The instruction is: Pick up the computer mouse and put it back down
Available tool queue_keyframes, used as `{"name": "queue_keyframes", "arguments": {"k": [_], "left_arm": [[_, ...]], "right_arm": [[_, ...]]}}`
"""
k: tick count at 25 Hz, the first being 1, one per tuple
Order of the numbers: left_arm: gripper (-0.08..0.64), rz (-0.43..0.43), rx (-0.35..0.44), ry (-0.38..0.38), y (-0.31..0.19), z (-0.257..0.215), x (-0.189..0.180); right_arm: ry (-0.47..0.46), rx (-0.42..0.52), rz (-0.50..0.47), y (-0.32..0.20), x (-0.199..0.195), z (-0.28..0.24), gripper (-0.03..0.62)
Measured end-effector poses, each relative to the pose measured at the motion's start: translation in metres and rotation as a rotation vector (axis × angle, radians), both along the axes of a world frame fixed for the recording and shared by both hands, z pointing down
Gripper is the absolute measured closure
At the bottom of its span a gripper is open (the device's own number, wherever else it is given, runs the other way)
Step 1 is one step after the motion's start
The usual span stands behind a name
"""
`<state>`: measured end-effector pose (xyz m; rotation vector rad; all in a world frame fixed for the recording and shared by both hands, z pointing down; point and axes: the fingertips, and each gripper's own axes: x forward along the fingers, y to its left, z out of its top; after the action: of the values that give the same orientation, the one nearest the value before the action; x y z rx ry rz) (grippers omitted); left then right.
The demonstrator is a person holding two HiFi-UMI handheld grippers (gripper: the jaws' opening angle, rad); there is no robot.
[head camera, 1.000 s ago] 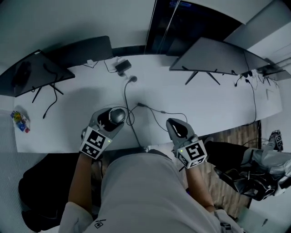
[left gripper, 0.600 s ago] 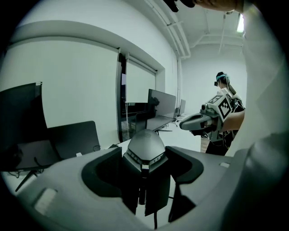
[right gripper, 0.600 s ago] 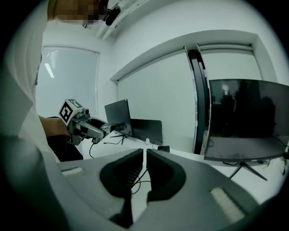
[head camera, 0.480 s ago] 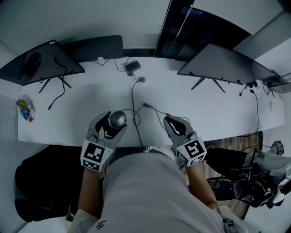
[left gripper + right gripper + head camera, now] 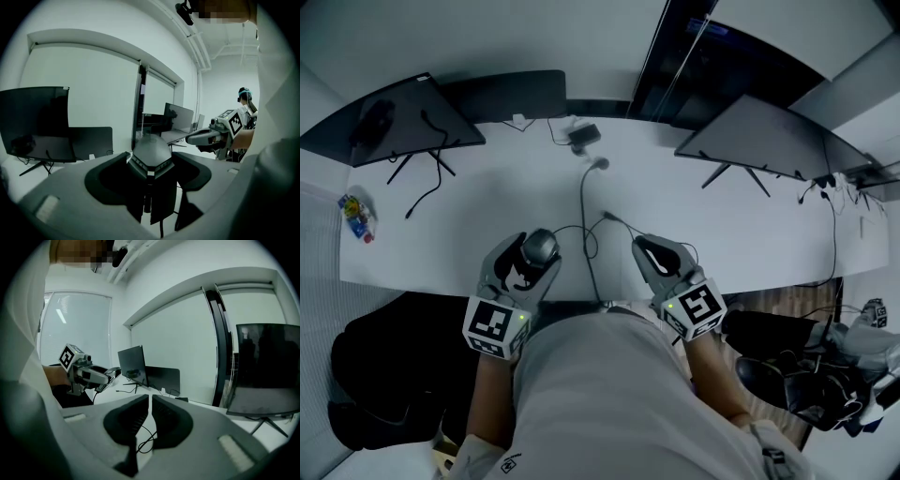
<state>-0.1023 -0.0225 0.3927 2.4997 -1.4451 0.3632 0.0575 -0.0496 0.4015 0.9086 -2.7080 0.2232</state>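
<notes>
Nearest: the person's torso at 6 o'clock, with both forearms reaching out over the near edge of the white table.

Left tongs sit at 11 o'clock from the person, marker cube towards the wrist. They are clamped on the computer mouse. The left gripper view shows the grey mouse body wedged between the two pads, nose pointing away. It looks raised off the table, though the head view doesn't confirm the gap.

Right tongs are at 1 o'clock, level with the left pair and well apart from it. The pads are pressed together with only a thin slit between them and nothing held.

The mouse cable loops on the table between the two tools, then runs out to 12 o'clock towards a small dark adapter near the far edge.

Farther out:
- A dark monitor stands at 10 o'clock.
- A second dark panel sits just beside it, at 11 o'clock.
- A third monitor stands at 2 o'clock.
- A small colourful item lies at the table's edge at 9 o'clock.
</notes>
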Motion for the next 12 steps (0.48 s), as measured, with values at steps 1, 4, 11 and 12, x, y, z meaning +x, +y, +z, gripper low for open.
{"name": "queue_keyframes", "arguments": {"k": [1,4,11,12], "left_arm": [[0.252,-0.004,-0.005,0.004,0.000,0.001,-0.002],[0.252,-0.009,-0.016,0.013,-0.003,0.003,-0.010],[0.252,0.011,-0.029,-0.002,-0.010,0.012,-0.017],[0.252,0.018,-0.035,-0.003,-0.012,0.014,-0.017]], "right_arm": [[-0.001,-0.002,0.001,0.000,-0.001,0.000,0.569],[0.003,-0.004,0.002,0.000,-0.005,0.000,0.569],[0.006,0.004,0.032,-0.001,-0.005,0.000,0.569],[0.005,0.004,0.041,-0.001,-0.003,0.000,0.569]]}}
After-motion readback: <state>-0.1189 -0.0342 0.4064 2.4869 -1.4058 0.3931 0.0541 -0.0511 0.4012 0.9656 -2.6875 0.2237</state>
